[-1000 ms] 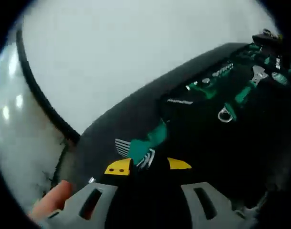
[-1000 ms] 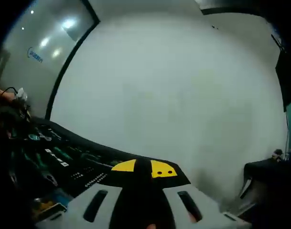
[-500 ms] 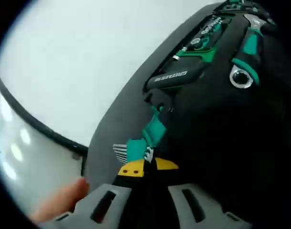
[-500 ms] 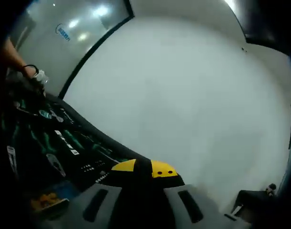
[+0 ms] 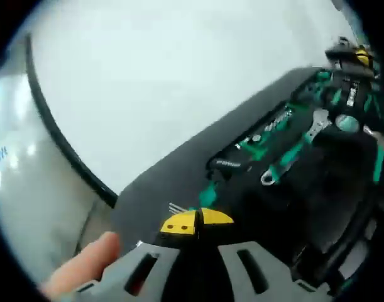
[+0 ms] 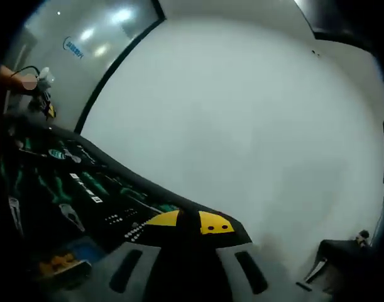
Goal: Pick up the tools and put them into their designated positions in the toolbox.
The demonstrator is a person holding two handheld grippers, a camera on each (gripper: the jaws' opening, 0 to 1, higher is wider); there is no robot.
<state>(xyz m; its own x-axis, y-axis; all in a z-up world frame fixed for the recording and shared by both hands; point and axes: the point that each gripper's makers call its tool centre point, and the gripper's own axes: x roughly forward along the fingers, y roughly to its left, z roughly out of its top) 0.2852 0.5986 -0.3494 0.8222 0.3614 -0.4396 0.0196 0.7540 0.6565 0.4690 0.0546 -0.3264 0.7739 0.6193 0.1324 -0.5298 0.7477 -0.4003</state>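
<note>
Left gripper closed on green hex-key set, above toolbox.

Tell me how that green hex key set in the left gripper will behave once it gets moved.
The hex key set looks like rigid metal keys in a green plastic holder, so probably stiff and dense. Its fanned keys may swing or snag. The left gripper seems shut on it near one edge, so it might pivot.

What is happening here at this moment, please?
A person is sorting tools into a black toolbox on a white table. The left gripper, shut on a green hex key set, holds it at the toolbox's edge. The right gripper is shut on nothing, beside the toolbox.
</note>
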